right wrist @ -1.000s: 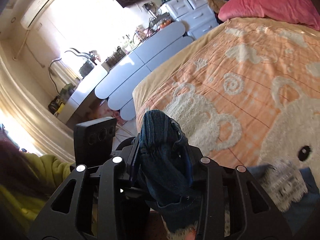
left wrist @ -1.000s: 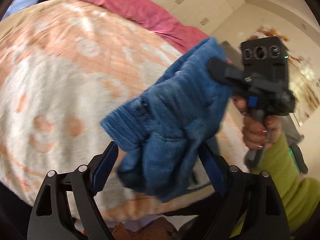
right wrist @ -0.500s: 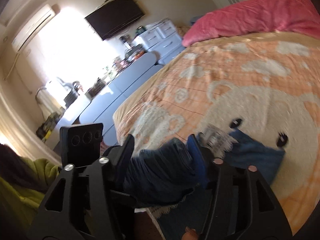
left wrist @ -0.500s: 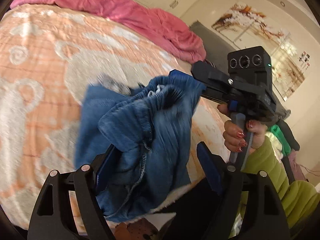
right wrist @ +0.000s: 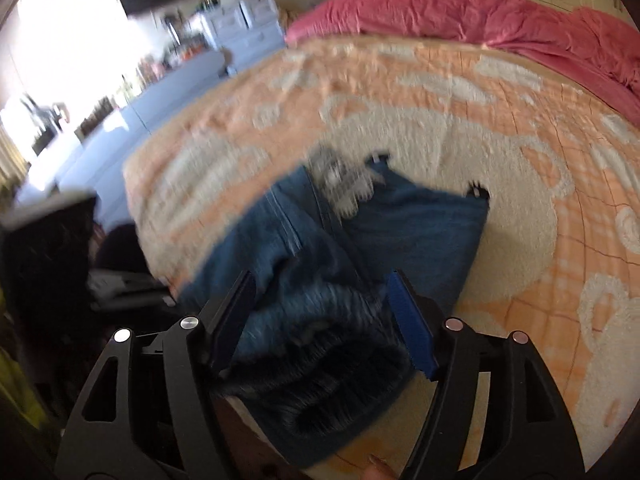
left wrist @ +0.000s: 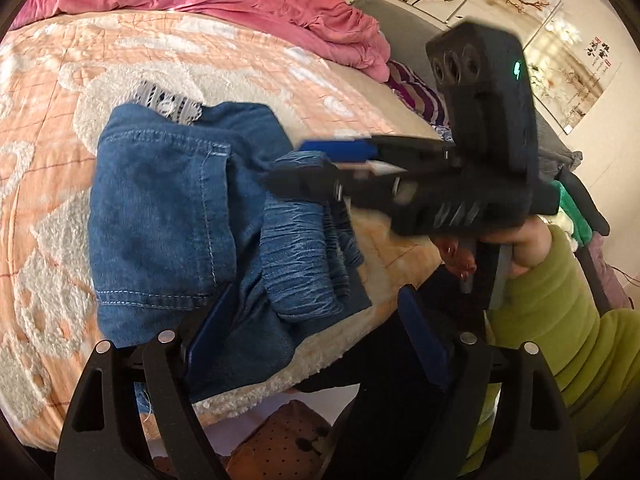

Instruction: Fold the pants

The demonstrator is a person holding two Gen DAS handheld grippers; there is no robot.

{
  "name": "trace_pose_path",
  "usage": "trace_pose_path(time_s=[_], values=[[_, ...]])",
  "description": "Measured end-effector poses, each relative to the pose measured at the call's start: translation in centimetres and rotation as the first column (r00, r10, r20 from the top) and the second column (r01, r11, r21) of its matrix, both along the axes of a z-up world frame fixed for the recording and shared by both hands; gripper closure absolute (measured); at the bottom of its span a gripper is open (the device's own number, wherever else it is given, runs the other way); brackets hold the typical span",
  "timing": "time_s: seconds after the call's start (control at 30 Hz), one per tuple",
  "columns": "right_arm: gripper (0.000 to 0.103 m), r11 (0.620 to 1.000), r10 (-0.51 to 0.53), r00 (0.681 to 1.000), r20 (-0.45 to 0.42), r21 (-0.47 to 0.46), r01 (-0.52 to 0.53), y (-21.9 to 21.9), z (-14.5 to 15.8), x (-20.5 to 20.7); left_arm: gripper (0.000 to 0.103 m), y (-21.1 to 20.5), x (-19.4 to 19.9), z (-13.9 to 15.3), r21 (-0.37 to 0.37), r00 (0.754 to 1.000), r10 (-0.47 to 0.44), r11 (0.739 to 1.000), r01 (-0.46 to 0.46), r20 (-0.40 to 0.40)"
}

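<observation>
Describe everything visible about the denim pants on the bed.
The denim pants are blue, with pale stitched seams, a gathered elastic waistband and a patterned grey-white lining poking out at the far end. They lie bunched in a rough fold near the edge of the orange-and-white blanket. The waistband sits between the right tongs, whose jaws have just been opening; the left tongs straddle the near edge, open.

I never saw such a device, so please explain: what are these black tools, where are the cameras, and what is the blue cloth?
A person holds a two-finger gripper in each hand; each carries a camera looking along its fingers. One picture is from the open left gripper and shows the right gripper too; the other is from the right. Blue denim pants lie on the orange bedspread. The right jaws have just been opening, bunched denim between them.
</observation>
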State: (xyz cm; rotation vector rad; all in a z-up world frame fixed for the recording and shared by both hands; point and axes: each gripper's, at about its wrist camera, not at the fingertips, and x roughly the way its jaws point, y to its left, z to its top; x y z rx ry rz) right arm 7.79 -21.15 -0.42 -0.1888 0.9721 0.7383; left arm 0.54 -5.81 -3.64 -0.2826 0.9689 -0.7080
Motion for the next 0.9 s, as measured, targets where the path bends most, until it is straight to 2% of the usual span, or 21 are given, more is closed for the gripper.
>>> trace_pose_path(time_s=[0.07, 0.23, 0.37, 0.53, 0.67, 0.73, 0.83, 0.9], values=[[0.042, 1.0, 0.008, 1.0, -0.008, -0.025, -0.008, -0.7, -1.2, -0.3, 0.022, 0.2, 0.2, -0.4, -0.018, 1.0, 0.001, 1.0, -0.001, -0.02], [0.037, 0.999, -0.027, 0.998, -0.048, 0.041, 0.029, -2.8, -2.3, -0.4, 0.022, 1.1, -0.2, 0.0, -0.028, 1.0, 0.003, 1.0, -0.004, -0.023], [0.037, 0.993, -0.034, 0.996, -0.078, 0.106, 0.043, -3.6, -1.3, -0.3, 0.022, 3.0, -0.9, 2.4, -0.007, 0.998, 0.057, 0.998, -0.057, 0.038], [0.037, 0.978, -0.048, 0.998, -0.034, 0.203, 0.053, -3.8, 2.0, 0.2, 0.024, 6.0, -0.6, 3.7, 0.148, 0.977, 0.177, 0.97, -0.193, 0.117], [0.037, 0.982, -0.07, 0.997, -0.024, 0.176, 0.073, -2.8, 2.8, 1.7, 0.036, 7.8, -0.2, 2.9, 0.201, 0.969, 0.228, 0.949, -0.243, 0.097], [0.037, 0.985, -0.08, 0.996, -0.035, 0.149, 0.084, -2.0, 2.6, 2.7, 0.047, 8.2, 0.0, 2.4, 0.228, 0.965, 0.247, 0.938, -0.262, 0.09], [0.039, 0.99, -0.065, 0.997, -0.051, 0.125, 0.071, -0.8, 2.1, 3.8, 0.05, 7.9, -0.4, 2.6, 0.211, 0.969, 0.229, 0.947, -0.244, 0.095], [0.044, 0.993, -0.05, 0.997, -0.054, 0.105, 0.055, 0.1, 1.7, 4.5, 0.05, 6.3, -0.8, 2.4, 0.235, 0.978, 0.177, 0.952, -0.199, 0.114]])
